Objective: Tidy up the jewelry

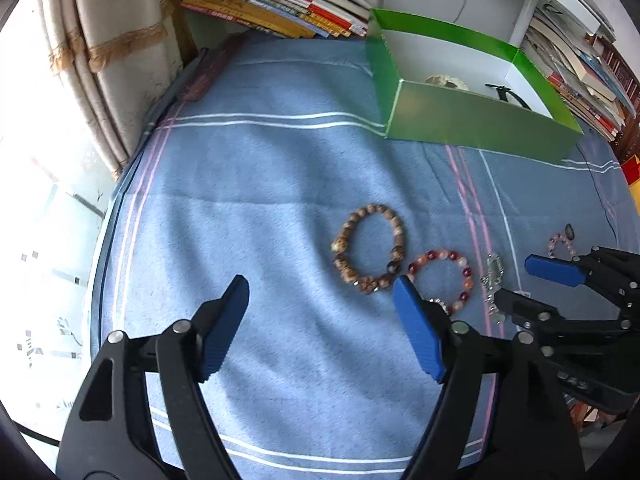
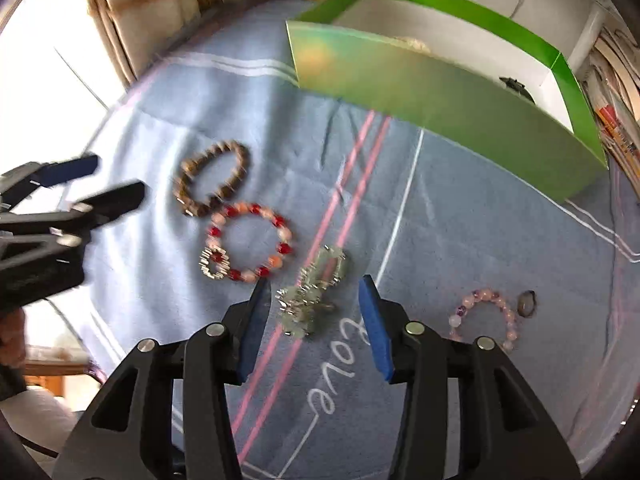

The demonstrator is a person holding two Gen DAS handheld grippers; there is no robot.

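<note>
Several bracelets lie on a blue cloth [image 1: 260, 208]. In the left wrist view a brown bead bracelet [image 1: 370, 248] sits just beyond my left gripper [image 1: 320, 284], which is open and empty. Its right finger overlaps the edge of a red and pink bead bracelet [image 1: 442, 280]. In the right wrist view my right gripper [image 2: 314, 284] stands open over a silver and pale green bracelet [image 2: 316, 292]; the pads stand apart from it. A pale pink bracelet [image 2: 484, 314] and a small oval stone [image 2: 526, 303] lie to the right. The brown bracelet [image 2: 214, 182] and red bracelet [image 2: 250, 242] lie to the left.
An open green box [image 1: 472, 120] stands at the back right, also in the right wrist view [image 2: 440, 92], with a cream item and a dark item inside. Books [image 1: 280, 8] are stacked behind. A curtain [image 1: 112, 60] hangs at the left edge.
</note>
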